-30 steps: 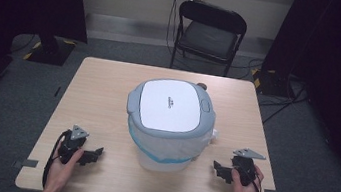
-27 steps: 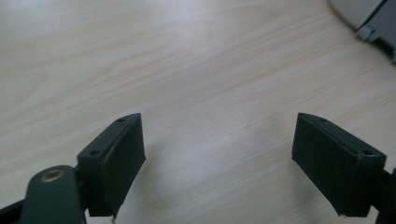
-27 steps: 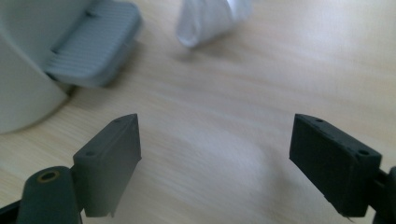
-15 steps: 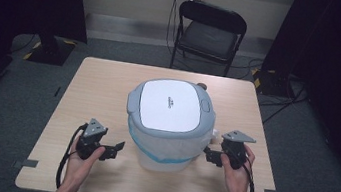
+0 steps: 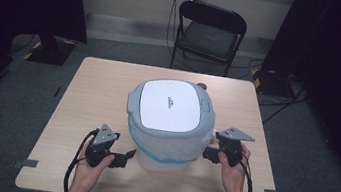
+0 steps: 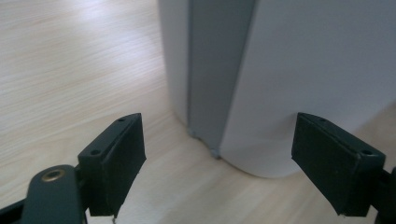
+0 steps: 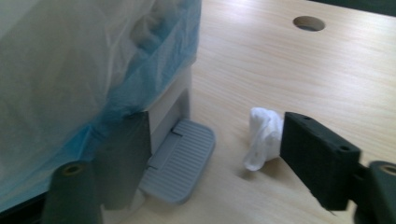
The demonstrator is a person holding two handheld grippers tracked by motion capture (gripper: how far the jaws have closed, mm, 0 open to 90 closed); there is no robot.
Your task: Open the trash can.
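Observation:
A white pedal bin (image 5: 169,126) with a grey-rimmed lid and a pale blue liner bag stands mid-table. My left gripper (image 5: 130,156) sits low at its front left, open, and the bin's lower wall (image 6: 280,70) stands just ahead of the jaws of the left gripper (image 6: 217,121). My right gripper (image 5: 205,154) is at the bin's right side, open. Its jaws have just been closing, with no pad pressing on anything. In the right gripper view, the grey foot pedal (image 7: 180,161) and a crumpled white tissue (image 7: 261,135) lie on the table between the jaws of the right gripper (image 7: 217,140).
The wooden table (image 5: 98,91) has a round cable hole (image 7: 309,22) beyond the tissue. A black folding chair (image 5: 209,31) stands behind the table's far edge. Cables trail from both grippers toward the front edge.
Both hands have come in from the table's front corners toward the bin and risen a little. The left gripper kept nearing the bin in the last half second.

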